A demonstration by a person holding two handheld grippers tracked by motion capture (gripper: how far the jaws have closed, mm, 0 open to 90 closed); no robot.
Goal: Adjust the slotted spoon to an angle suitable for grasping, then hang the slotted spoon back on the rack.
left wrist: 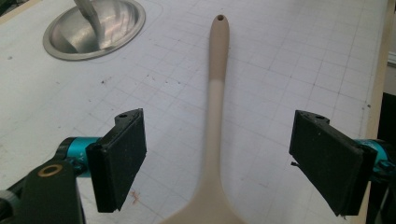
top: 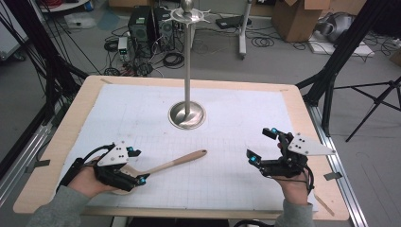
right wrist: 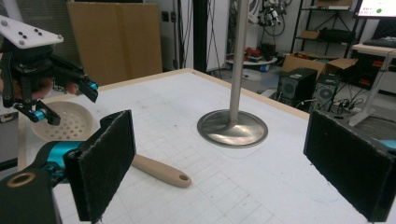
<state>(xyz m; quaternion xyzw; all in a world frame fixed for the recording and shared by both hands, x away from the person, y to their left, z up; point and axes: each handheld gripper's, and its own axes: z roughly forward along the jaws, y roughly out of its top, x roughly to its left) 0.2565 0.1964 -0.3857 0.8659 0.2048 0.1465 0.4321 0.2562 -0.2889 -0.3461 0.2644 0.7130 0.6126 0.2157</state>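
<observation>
the right hand-held gripper stands with jaws wide apart over the desk. a skimmer spoon lies ahead beside a metal stand; the left hand-held gripper hovers over its perforated bowl.

Table seen from above, with a stand at centre and a gripper in each lower corner.

A gridded mat lay on the table. The stand stood on the mat just above the frame's centre. A slotted spoon lay lower left of centre, handle pointing up and right. The left gripper sat over the spoon's bowl at lower left; the right gripper was at lower right, well apart.
</observation>
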